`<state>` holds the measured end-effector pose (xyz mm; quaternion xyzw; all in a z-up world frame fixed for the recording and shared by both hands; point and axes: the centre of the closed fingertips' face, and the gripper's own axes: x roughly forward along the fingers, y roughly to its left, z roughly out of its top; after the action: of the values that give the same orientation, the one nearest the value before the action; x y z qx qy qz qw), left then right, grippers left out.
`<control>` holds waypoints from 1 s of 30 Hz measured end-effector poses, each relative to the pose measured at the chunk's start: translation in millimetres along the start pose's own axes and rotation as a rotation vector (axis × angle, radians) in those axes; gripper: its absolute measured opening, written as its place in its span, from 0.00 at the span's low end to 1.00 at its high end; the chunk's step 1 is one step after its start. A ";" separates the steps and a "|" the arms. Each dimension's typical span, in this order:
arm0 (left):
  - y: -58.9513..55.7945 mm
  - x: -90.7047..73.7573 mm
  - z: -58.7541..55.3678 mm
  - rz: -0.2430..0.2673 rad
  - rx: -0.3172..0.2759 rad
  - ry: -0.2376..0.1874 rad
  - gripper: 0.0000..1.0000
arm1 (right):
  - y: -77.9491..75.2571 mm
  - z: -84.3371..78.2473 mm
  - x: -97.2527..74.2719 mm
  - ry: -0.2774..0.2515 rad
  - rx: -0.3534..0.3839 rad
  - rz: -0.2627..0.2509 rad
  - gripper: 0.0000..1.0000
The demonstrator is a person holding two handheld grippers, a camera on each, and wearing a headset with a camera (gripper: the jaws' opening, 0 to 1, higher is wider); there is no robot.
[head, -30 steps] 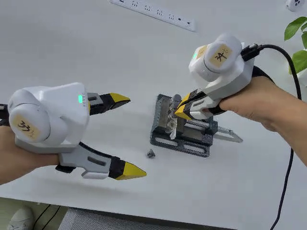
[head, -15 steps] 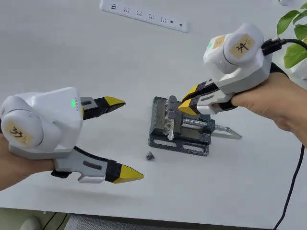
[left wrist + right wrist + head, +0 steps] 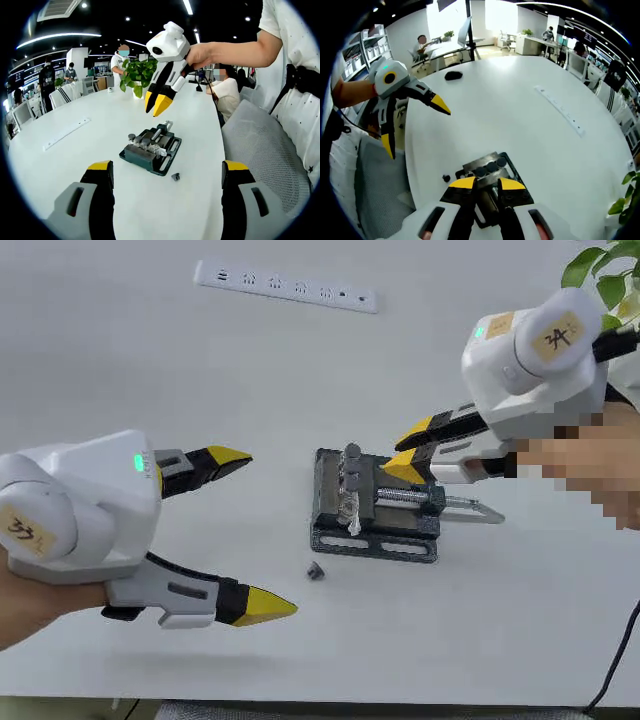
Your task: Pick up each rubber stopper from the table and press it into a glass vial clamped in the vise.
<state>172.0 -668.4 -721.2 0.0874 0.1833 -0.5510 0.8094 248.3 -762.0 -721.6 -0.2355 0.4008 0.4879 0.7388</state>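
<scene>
Right gripper (image 3: 392,458) has pulled back off the vise (image 3: 372,540), jaws slightly apart, empty; loose stopper (image 3: 315,570) lies on bench (image 3: 200,360) just before vise, toward near edge; left gripper (image 3: 272,532) gaping, probably next pick.

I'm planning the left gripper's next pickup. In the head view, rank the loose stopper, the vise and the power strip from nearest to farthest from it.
1. The stopper, lying just right of the left gripper.
2. The vise, a little beyond the stopper, further right.
3. The power strip, far off at the top.
</scene>
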 end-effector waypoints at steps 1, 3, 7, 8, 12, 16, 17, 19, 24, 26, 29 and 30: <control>0.2 -0.2 0.6 0.001 0.002 0.001 0.88 | -0.8 0.4 -2.1 -0.012 0.005 -0.002 0.13; 0.7 -0.8 1.9 0.004 0.002 0.002 0.89 | -2.1 0.1 -7.2 -0.033 0.016 -0.009 0.14; -0.4 -1.7 2.3 0.006 0.007 0.012 0.89 | -1.7 -0.6 -16.5 -0.073 0.019 -0.019 0.17; -0.8 -1.9 2.4 0.006 0.008 0.015 0.89 | -1.1 -1.0 -18.3 -0.080 0.022 -0.019 0.18; -2.3 -3.4 1.9 0.008 0.006 0.023 0.89 | 4.1 -3.3 -25.0 -0.121 0.031 -0.016 0.21; -3.7 -6.2 0.7 0.012 0.005 0.033 0.89 | 8.9 -7.4 -28.7 -0.163 0.038 -0.004 0.25; -4.1 -7.1 0.1 0.012 0.005 0.036 0.89 | 10.5 -8.5 -29.9 -0.181 0.045 0.001 0.26; -4.2 -8.5 -0.4 0.015 0.004 0.039 0.89 | 12.9 -11.8 -31.4 -0.205 0.049 0.009 0.28; -3.7 -10.5 -0.7 0.021 -0.004 0.042 0.89 | 22.5 -16.0 -38.2 -0.264 0.066 0.033 0.32; -3.8 -10.8 -1.8 0.022 -0.004 0.047 0.90 | 26.8 -18.3 -40.3 -0.283 0.068 0.043 0.33; -4.9 -10.9 -3.3 0.019 -0.003 0.055 0.90 | 32.0 -22.7 -41.8 -0.303 0.064 0.054 0.38; -5.2 -10.8 -3.5 0.018 -0.004 0.056 0.91 | 33.1 -24.1 -42.0 -0.306 0.063 0.057 0.39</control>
<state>163.0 -659.8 -719.9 0.1027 0.2060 -0.5406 0.8092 200.9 -788.5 -699.3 -0.1236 0.3053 0.5259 0.7842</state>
